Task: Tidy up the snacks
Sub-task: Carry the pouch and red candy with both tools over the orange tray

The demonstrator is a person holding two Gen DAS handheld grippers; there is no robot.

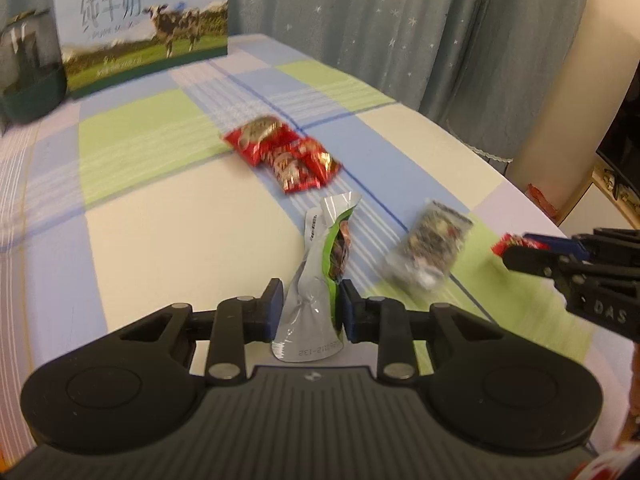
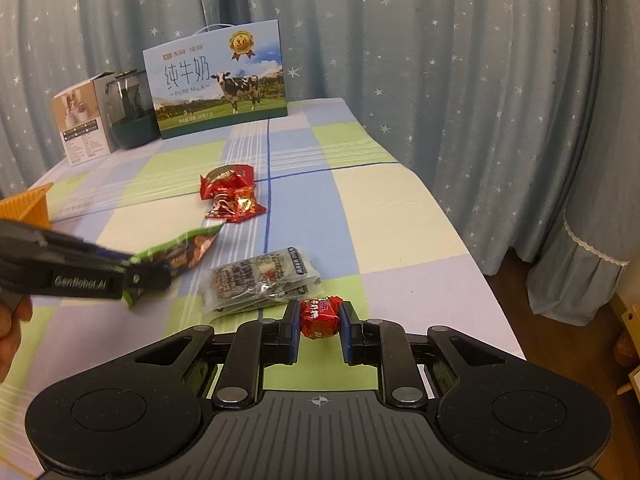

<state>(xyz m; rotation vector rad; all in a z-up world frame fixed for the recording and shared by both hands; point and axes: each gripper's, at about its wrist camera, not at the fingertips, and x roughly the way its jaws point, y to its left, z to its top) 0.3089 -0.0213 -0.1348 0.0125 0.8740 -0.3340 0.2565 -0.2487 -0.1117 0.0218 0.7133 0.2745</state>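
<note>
My left gripper (image 1: 308, 304) is shut on a green and silver snack pouch (image 1: 316, 280) and holds it above the table; the pouch also shows in the right wrist view (image 2: 180, 250). My right gripper (image 2: 320, 320) is shut on a red wrapped candy (image 2: 320, 316), which shows at the right in the left wrist view (image 1: 506, 244). A pile of red snack packets (image 2: 230, 194) lies mid-table, also in the left wrist view (image 1: 284, 152). A clear dark snack packet (image 2: 260, 276) lies just ahead of my right gripper, also in the left wrist view (image 1: 432, 244).
A checked cloth covers the table (image 2: 380, 208). A milk carton box (image 2: 218, 80), a dark green jar (image 2: 130, 112) and a small white box (image 2: 82, 124) stand at the far end. An orange basket (image 2: 28, 204) sits at the left edge. Curtains hang behind.
</note>
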